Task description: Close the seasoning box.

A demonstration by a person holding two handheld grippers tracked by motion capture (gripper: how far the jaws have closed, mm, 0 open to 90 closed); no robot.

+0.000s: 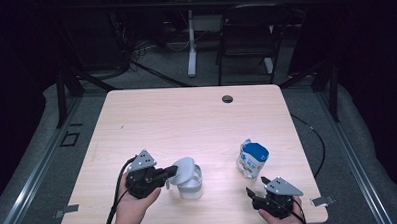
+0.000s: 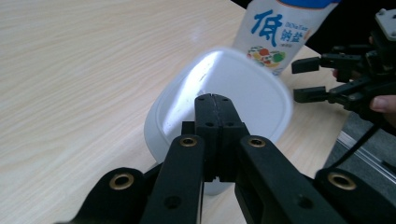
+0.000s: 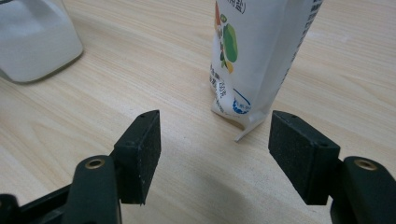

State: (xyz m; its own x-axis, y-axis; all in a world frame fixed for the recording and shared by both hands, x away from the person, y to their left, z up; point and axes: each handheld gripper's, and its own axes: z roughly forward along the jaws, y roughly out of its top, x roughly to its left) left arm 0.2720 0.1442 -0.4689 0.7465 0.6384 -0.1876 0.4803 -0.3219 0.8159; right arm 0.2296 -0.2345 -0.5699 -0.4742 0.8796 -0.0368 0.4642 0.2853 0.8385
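Left gripper (image 1: 172,171), held in the person's left hand (image 1: 134,204) near the table's front edge, points rightward with jaws pressed together. Right gripper (image 1: 255,187), held in the right hand (image 1: 280,220) at the front right, points up-left with jaws spread wide; pads (image 3: 142,151) face each other.

Your table (image 1: 197,122) is evenly lit from above while the room beyond 12 o'clock stays dark. Glare washes out the white container's lid (image 2: 233,88), and the black jaws at 6 o'clock look perhaps slightly soft.
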